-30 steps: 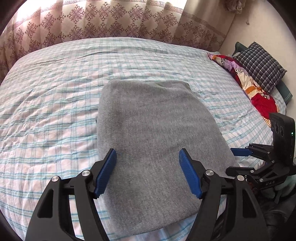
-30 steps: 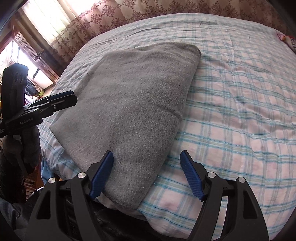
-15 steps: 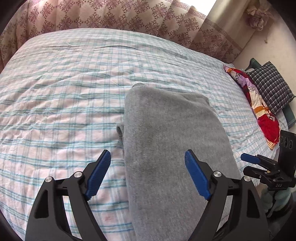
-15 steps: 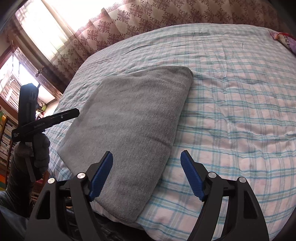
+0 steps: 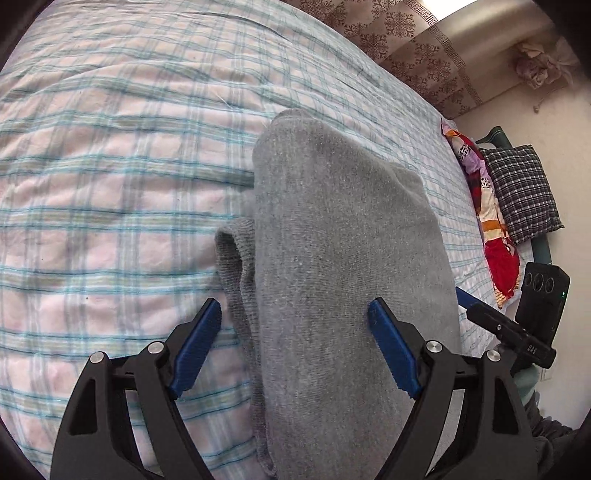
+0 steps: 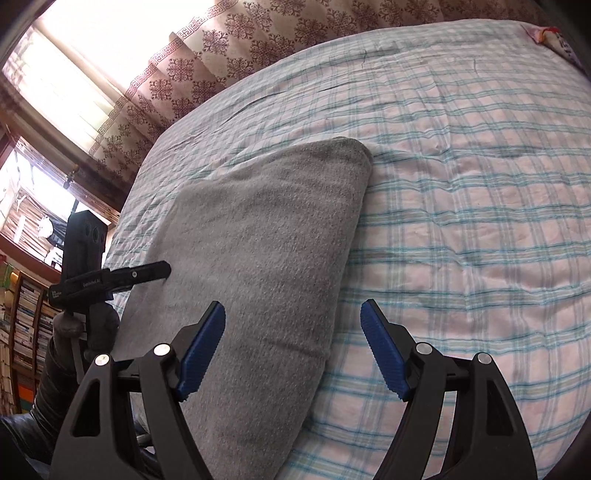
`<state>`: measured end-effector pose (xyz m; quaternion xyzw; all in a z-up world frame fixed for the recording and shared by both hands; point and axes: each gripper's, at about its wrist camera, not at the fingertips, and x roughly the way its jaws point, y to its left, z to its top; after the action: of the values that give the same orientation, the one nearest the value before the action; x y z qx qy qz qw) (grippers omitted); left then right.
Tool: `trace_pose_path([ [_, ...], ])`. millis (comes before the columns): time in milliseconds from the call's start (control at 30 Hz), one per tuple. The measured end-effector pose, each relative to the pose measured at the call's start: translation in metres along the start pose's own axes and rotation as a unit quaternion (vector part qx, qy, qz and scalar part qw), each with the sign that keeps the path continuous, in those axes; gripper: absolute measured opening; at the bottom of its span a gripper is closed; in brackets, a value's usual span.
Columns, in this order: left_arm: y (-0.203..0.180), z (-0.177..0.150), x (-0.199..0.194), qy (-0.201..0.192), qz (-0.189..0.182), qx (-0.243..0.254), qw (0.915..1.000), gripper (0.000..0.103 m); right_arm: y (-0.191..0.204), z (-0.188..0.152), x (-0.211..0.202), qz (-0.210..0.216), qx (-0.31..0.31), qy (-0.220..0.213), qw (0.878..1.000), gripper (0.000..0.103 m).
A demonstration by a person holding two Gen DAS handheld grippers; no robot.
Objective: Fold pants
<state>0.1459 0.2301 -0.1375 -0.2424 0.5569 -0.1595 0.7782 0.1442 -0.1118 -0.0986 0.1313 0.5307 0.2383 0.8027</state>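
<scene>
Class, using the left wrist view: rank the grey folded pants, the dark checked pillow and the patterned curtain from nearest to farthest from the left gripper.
1. Grey folded pants, directly below the left gripper.
2. Dark checked pillow, far right.
3. Patterned curtain, beyond the bed, top.

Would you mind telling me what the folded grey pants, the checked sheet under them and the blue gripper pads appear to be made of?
Folded grey pants: likely a soft knit, fleece or jersey; matte, heathered, fuzzy surface, ribbed edge at the side.
Checked pink-and-teal bed sheet: probably thin woven cotton; matte, finely crinkled.
Blue gripper pads: seemingly moulded plastic or rubber; ridged faces, dull sheen.
</scene>
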Motion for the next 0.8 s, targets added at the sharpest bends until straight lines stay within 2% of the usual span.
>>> trace_pose_path([
  [200, 0.007, 0.005, 0.010, 0.000, -0.032, -0.009, 0.9994, 0.083, -0.013, 0.016, 0.022, 0.031, 0.045, 0.013, 0.998, 0.075],
  [433, 0.013, 0.002, 0.008, 0.000, -0.048, -0.003, 0.9989, 0.083, -0.023, 0.015, 0.048, 0.058, 0.085, 0.037, 0.994, 0.076],
  [600, 0.014, -0.001, 0.007, -0.004, -0.063, 0.000, 0.9980, 0.077, -0.024, 0.018, 0.064, 0.081, 0.091, 0.048, 0.991, 0.081],
  [800, 0.010, -0.004, 0.007, -0.008, -0.077, 0.000, 0.9970, 0.072, -0.014, 0.026, 0.083, 0.101, 0.084, 0.059, 0.990, 0.081],
])
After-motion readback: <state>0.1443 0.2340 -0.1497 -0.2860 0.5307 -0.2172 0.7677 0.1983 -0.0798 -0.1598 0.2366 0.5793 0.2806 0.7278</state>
